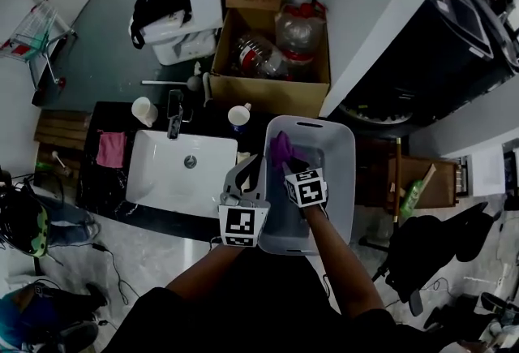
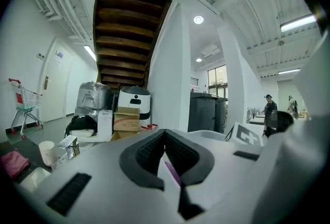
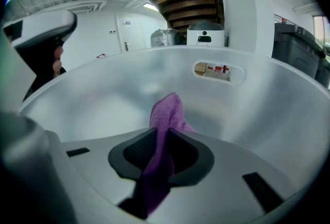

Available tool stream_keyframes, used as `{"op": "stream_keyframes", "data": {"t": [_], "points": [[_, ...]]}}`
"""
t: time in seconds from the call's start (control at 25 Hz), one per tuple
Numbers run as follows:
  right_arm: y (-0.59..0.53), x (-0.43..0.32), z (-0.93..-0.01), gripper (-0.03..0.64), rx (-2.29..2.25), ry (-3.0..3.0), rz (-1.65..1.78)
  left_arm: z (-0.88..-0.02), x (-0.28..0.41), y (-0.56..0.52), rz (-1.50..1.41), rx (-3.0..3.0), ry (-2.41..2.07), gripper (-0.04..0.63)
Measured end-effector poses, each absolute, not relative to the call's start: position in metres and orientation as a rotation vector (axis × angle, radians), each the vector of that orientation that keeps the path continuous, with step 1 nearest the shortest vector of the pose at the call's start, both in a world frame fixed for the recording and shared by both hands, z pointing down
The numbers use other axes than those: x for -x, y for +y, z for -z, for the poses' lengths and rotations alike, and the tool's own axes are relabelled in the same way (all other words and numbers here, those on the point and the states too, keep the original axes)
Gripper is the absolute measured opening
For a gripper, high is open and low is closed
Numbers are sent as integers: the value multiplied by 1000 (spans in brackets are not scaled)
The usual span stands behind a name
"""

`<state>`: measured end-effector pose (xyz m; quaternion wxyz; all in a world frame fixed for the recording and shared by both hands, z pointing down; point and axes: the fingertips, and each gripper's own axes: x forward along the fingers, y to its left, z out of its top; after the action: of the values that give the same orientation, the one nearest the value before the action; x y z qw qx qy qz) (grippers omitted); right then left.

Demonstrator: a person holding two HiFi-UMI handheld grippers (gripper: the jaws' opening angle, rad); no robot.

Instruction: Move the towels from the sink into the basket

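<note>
Holding: my right gripper (image 3: 164, 133) pinches the purple towel (image 3: 167, 109) inside the grey basket (image 3: 247, 109).
Towel axis: along the jaws, tip up-frame.
Left gripper (image 2: 165, 133): jaws pressed together.

A purple towel (image 3: 167, 109), crumpled and standing upright, is pinched between the jaws of the right gripper (image 3: 164, 143) inside the pale grey plastic basket (image 1: 345, 181). The basket stands at 3 o'clock of the white rectangular sink (image 1: 162, 177). A pink towel (image 1: 111, 148) lies flat on the dark tabletop (image 1: 113, 118), at 9 o'clock of the sink.
</note>
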<state>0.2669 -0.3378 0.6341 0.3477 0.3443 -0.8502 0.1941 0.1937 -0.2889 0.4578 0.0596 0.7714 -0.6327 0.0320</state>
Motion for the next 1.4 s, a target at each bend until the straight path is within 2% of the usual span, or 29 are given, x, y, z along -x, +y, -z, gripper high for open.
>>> {"op": "stream_keyframes", "data": {"t": [0.52, 1.4], "points": [[-348, -254, -706, 94, -755, -2137, -583, -457, -187, -295, -139, -2275, -1998, 14], [-350, -245, -741, 123, -748, -2140, -493, -441, -203, -301, 0, -2306, -1879, 14]]}}
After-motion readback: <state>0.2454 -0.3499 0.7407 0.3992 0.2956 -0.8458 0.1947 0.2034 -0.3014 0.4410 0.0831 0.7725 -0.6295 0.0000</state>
